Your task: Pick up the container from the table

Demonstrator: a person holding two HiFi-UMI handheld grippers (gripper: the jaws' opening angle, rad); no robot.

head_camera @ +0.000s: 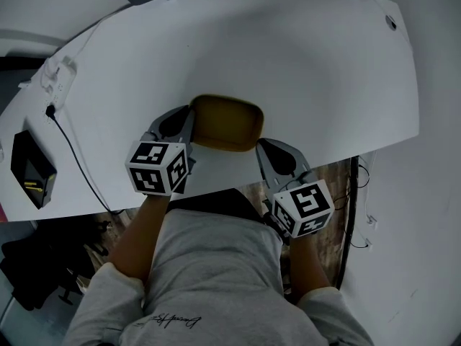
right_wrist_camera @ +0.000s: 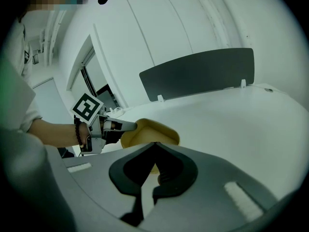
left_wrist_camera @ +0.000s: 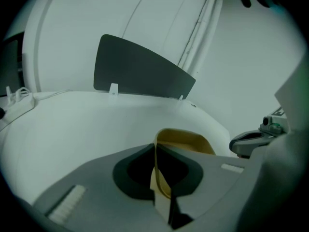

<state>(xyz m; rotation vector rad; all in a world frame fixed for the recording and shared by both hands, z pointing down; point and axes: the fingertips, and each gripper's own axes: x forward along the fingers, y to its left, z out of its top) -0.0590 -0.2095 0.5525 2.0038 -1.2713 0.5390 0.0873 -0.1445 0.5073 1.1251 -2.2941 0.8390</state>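
A tan, shallow container (head_camera: 225,121) with rounded corners sits over the white table (head_camera: 324,71), close to its near edge. My left gripper (head_camera: 191,121) is shut on the container's left rim, and my right gripper (head_camera: 259,144) is shut on its right rim. In the left gripper view the thin rim of the container (left_wrist_camera: 186,139) runs between the closed jaws of the left gripper (left_wrist_camera: 155,149). In the right gripper view the container (right_wrist_camera: 149,132) lies just past the right gripper (right_wrist_camera: 154,146), with the left gripper (right_wrist_camera: 133,126) on its far side. Whether it rests on the table cannot be told.
A black box (head_camera: 32,168) lies at the table's left edge, with a black cable (head_camera: 72,153) running to a white power strip (head_camera: 54,78). A dark divider panel (left_wrist_camera: 140,71) stands along the table's far edge. The person's torso is against the near edge.
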